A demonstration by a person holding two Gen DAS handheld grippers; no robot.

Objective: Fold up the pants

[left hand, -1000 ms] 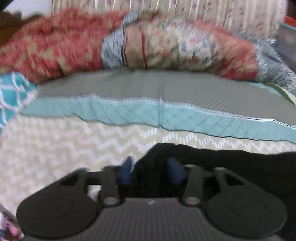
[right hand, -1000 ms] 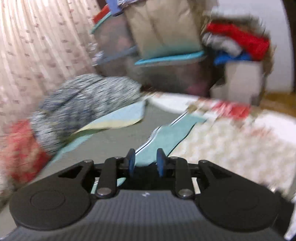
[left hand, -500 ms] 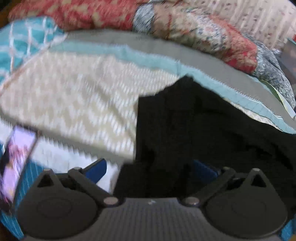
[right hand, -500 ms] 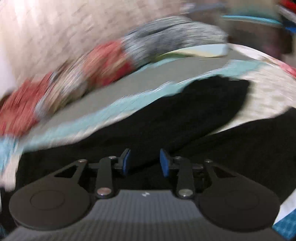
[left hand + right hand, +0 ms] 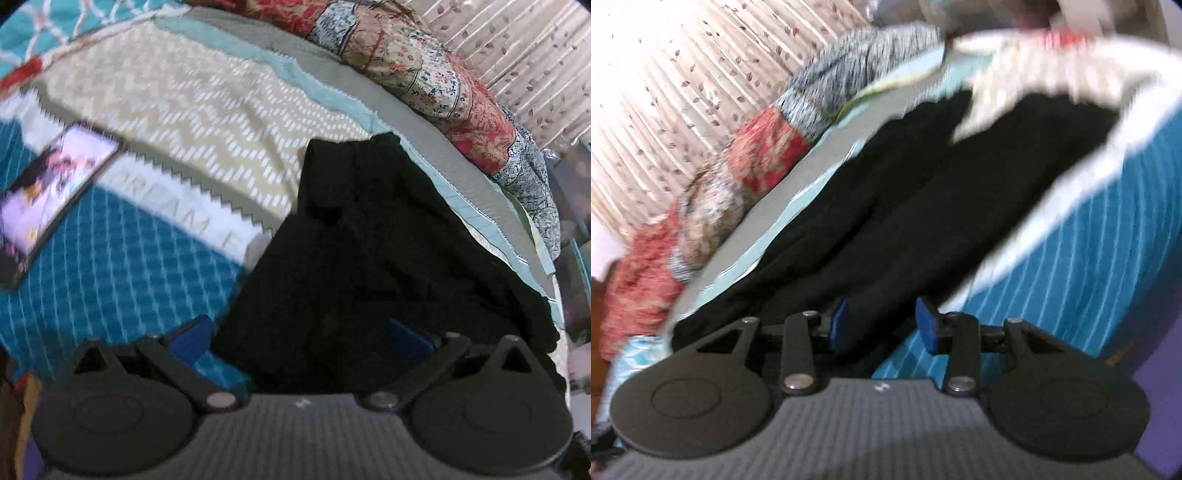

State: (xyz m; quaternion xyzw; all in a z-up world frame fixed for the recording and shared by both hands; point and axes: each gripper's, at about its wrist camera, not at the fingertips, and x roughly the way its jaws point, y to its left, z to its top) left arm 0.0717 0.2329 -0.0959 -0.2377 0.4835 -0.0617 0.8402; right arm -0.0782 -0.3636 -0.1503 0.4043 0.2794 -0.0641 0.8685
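Observation:
The black pants (image 5: 373,251) lie spread on the bed, rumpled, reaching from the near edge toward the far side. In the right wrist view the pants (image 5: 886,206) show two long legs that run away to the upper right. My left gripper (image 5: 299,338) is wide open, its blue pads on either side of the near edge of the cloth. My right gripper (image 5: 882,325) is open with the pants' near edge between its pads.
The bed has a teal and beige patterned cover (image 5: 122,266). A phone with a lit screen (image 5: 48,195) lies at the left. A rolled floral quilt (image 5: 424,77) lies along the far side under a curtain (image 5: 665,74).
Both grippers have dropped and swung down over the pants. The left gripper has opened wide. The right gripper has opened too.

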